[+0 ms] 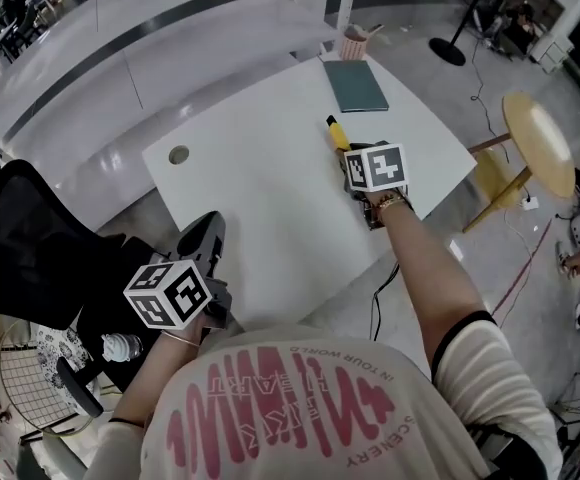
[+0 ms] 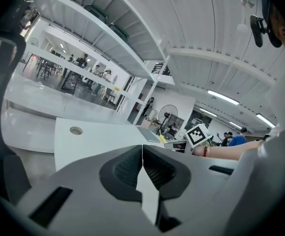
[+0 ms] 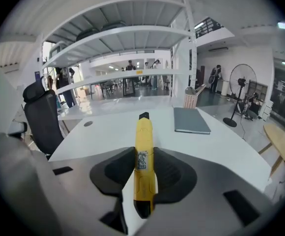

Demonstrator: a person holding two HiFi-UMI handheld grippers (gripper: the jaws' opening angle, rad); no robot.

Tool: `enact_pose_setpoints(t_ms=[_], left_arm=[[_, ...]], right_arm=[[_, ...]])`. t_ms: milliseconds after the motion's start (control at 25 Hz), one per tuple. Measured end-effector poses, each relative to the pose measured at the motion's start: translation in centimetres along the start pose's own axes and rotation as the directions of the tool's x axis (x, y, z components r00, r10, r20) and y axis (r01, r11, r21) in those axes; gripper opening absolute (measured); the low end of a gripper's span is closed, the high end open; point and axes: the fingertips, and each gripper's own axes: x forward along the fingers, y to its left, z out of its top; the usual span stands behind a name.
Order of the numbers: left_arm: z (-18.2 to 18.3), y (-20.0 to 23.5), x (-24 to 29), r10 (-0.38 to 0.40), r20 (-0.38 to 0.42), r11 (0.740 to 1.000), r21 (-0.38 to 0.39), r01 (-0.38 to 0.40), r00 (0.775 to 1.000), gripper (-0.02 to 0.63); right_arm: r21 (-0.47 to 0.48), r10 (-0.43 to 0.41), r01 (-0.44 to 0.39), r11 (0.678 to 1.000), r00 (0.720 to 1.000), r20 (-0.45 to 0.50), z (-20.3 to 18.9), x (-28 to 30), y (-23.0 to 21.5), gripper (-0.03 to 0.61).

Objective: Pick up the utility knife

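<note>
Jaws of left tool (image 2: 142, 167) together, empty, near body, off counter (image 1: 240, 168) edge. Right tool (image 3: 143, 173) clamped on knife (image 3: 143, 132), pads on flat sides, mid-body toward rear; knife over counter, black tip pointing away, seemingly lifted clear. Knife likely light, stiff, smooth plastic; could slip or pivot, so hold suits, well back from blade end. Beyond, notebook (image 3: 191, 120) flat. Farthest, cup (image 3: 191, 98) at far counter edge, thin items inside, too small to name.

On the table (image 1: 260, 208) at centre frame, a notebook (image 1: 356, 86) lies toward the upper right end with a basket (image 1: 355, 43) behind it, the knife (image 1: 336, 131) sits just below the notebook between the jaws of the right tool (image 1: 348, 153), the left tool (image 1: 210, 230) is off the table's lower left edge, and a stool (image 1: 537, 133) stands at right.
</note>
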Motion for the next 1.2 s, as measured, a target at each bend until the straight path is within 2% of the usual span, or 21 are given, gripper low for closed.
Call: enact_pose_setpoints(t_ms=[200, 400, 640, 880, 1120, 1200], left_arm=[[1.0, -2.1, -0.4, -0.054, 0.021, 0.998, 0.030, 0.054, 0.998, 0.025], [2.3, -3.9, -1.4, -0.102, 0.041, 0.992, 0.074, 0.099, 0.994, 0.025], [3.7, -5.2, -3.0, -0.139, 0.062, 0.986, 0.101, 0.133, 0.988, 0.025], [5.7, -6.2, -4.3, -0.180, 0.099, 0.978, 0.128, 0.167, 0.979, 0.025], [8.1, -8.0, -5.7, -0.252, 0.127, 0.959, 0.164, 0.230, 0.959, 0.025], [8.7, -8.3, -6.1, -0.270, 0.139, 0.954, 0.172, 0.245, 0.953, 0.025]], right_arm=[[0.111, -0.027, 0.009, 0.994, 0.986, 0.165, 1.8, -5.2, 0.4, 0.132], [0.163, -0.023, -0.029, 0.986, 0.950, 0.310, 3.1, -10.0, 2.2, 0.132], [0.207, 0.000, -0.093, 0.974, 0.912, 0.410, 4.0, -14.7, 5.2, 0.132], [0.241, -0.031, -0.126, 0.962, 0.830, 0.556, 5.9, -20.2, 7.5, 0.132], [0.225, -0.081, -0.097, 0.969, 0.738, 0.670, 7.6, -26.6, 9.6, 0.132], [0.225, -0.093, -0.090, 0.970, 0.718, 0.690, 7.7, -28.1, 10.3, 0.132]])
